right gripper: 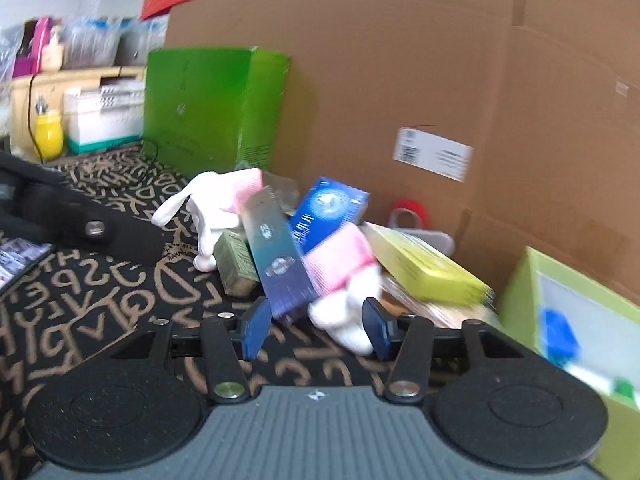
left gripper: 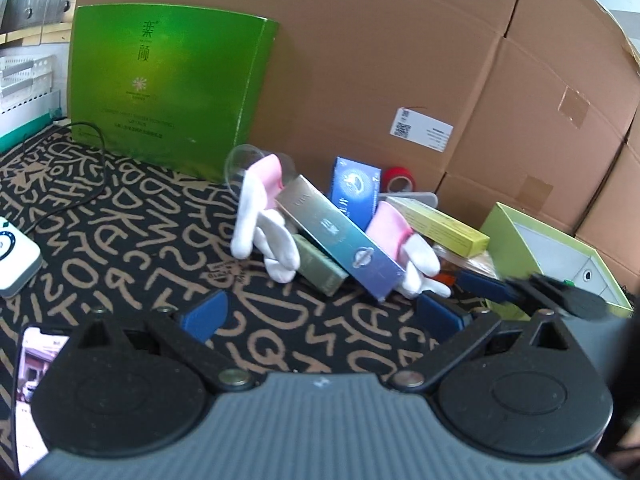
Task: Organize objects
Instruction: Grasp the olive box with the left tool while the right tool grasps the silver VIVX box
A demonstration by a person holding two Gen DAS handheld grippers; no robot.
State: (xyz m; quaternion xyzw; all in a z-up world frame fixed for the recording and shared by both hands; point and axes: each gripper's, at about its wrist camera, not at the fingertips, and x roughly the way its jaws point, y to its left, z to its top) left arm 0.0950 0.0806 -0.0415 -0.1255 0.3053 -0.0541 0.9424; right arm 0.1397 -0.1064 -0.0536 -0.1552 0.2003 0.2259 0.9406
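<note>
A pile lies on the patterned cloth against the cardboard: a long silver-blue box (left gripper: 340, 236) (right gripper: 278, 256) leaning on an olive box (left gripper: 320, 266) (right gripper: 236, 260), two pink-and-white gloves (left gripper: 262, 216) (left gripper: 404, 248) (right gripper: 340, 276), a blue box (left gripper: 354, 190) (right gripper: 326, 210), a yellow-green box (left gripper: 438, 220) (right gripper: 424, 266), a red tape roll (left gripper: 400, 178) (right gripper: 410, 212). My left gripper (left gripper: 320, 314) is open and empty, just short of the pile. My right gripper (right gripper: 316, 326) is open, its fingers flanking the long box's end and a glove's fingers; it shows at the right in the left wrist view (left gripper: 532, 286).
A tall green box (left gripper: 168, 88) (right gripper: 212, 108) stands at the back left. An open light-green box (left gripper: 560, 256) (right gripper: 576, 312) sits at the right. Large cardboard cartons (left gripper: 400, 60) form the backdrop. A phone (left gripper: 32, 392), a white device (left gripper: 12, 264) and a black cable (left gripper: 84, 184) lie left.
</note>
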